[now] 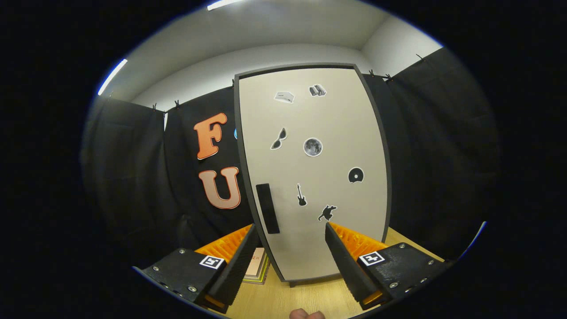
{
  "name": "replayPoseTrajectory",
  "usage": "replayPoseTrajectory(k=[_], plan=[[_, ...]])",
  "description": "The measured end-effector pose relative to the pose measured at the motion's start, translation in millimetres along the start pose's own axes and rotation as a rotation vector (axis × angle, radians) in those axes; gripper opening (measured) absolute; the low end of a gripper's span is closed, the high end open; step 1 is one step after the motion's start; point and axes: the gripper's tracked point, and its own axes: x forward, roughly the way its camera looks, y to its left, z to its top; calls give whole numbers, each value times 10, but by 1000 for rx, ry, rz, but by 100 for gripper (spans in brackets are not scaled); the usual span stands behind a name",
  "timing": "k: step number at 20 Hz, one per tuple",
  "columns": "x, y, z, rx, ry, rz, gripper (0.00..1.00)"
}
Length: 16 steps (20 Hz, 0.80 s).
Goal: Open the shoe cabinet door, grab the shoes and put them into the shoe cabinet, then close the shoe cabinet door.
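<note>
Black cloth (425, 146) is hung across the booth's back and sides, clipped along its top edge below a pale wall and ceiling (274, 31), where two strip lights (111, 76) are partly cut off. A light wooden table (283, 299) is seen below, and on it the shoe cabinet (328, 248) is stood upright, just ahead of the gripper (290, 232).

Its door (323, 119) is seen shut, pale with a dark rim, and is covered with small stickers — sunglasses, a moon, a guitar, a disc, a leaping animal, and two more near the top that are too small to be made out. A dark upright handle (268, 208) is set near the door's left edge, close beside the left finger (237, 261). The cabinet's interior is hidden behind the door.

The gripper's fingers are held wide apart with nothing between them except the lower part of the door beyond; the door is not touched as far as can be told. The right finger (347, 261) is aimed at the door's lower right part.

A stack of flat things, perhaps books (258, 266), is largely hidden behind the left finger, beside the cabinet's lower left corner. A bit of the person's hand (305, 314) is just seen below the fingers — mostly cut off.
</note>
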Motion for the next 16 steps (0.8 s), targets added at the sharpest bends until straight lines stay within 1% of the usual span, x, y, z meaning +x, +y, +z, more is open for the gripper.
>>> replayPoseTrajectory(k=[2,4,9,12,16], plan=[[-271,-58,42,-9,-3,11,95],[-535,-169,60,-33,-2,5,95],[-1199,-401,50,-43,2,15,95],[-1527,-586,34,-62,8,9,95],[-1860,-833,47,-44,8,-13,95]])
